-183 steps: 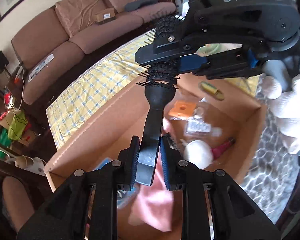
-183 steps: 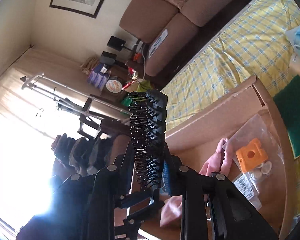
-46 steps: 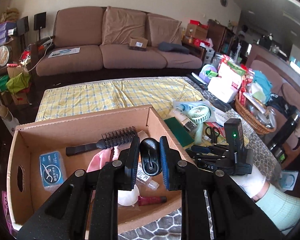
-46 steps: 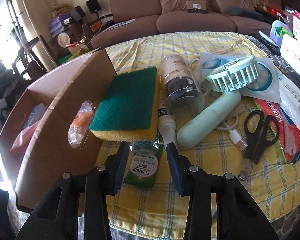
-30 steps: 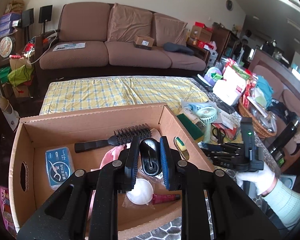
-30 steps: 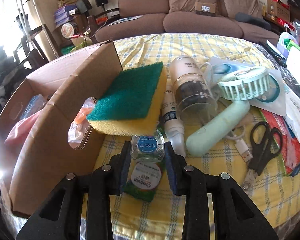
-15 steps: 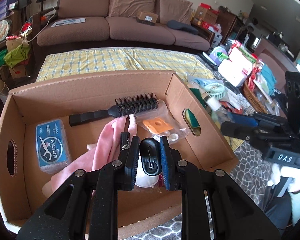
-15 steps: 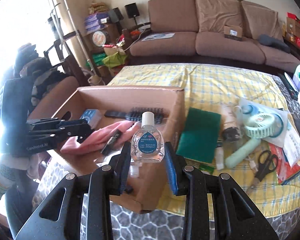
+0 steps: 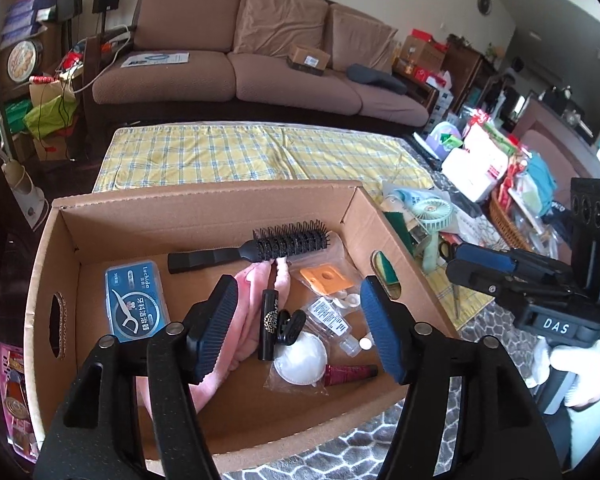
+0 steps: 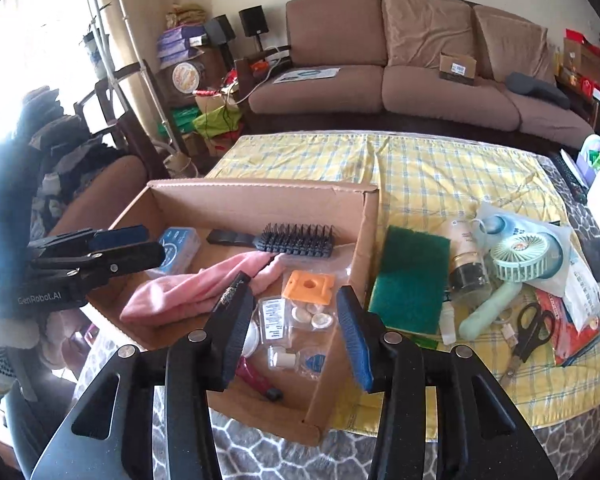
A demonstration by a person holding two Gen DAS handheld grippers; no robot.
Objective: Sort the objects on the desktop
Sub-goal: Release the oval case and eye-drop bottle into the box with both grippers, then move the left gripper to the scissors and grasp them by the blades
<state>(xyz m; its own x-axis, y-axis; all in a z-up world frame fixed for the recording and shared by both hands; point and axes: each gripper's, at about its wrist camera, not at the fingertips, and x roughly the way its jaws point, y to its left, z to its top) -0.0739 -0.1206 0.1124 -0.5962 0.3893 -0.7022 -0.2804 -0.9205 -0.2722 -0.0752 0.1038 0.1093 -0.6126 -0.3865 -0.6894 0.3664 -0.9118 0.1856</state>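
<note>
An open cardboard box (image 9: pixel 204 196) (image 10: pixel 260 190) holds the sorted items. My left gripper (image 9: pixel 298 332) hovers over it with its jaws opening and nothing between the pads. A black clip (image 9: pixel 290 326) lies below it beside a black mascara tube (image 9: pixel 269 320) on a pink cloth (image 10: pixel 196 284). My right gripper (image 10: pixel 292 340) hangs over the box's near right corner, its jaws opening and empty. A small clear bottle (image 10: pixel 296 360) with a blue label lies on the box floor under it. Each gripper shows in the other's view: the right gripper (image 9: pixel 500 272), the left gripper (image 10: pixel 96 248).
The box also holds a black hairbrush (image 9: pixel 288 242), a blue floss case (image 9: pixel 136 304) and an orange piece in a bag (image 10: pixel 308 286). Right of the box, on the yellow checked cloth, lie a green sponge (image 10: pixel 412 280), a mint fan (image 10: pixel 528 256) and scissors (image 10: pixel 528 336).
Both grippers have opened. The left one let go of the black clip, and the right one let go of the small bottle; both items now lie in the box.
</note>
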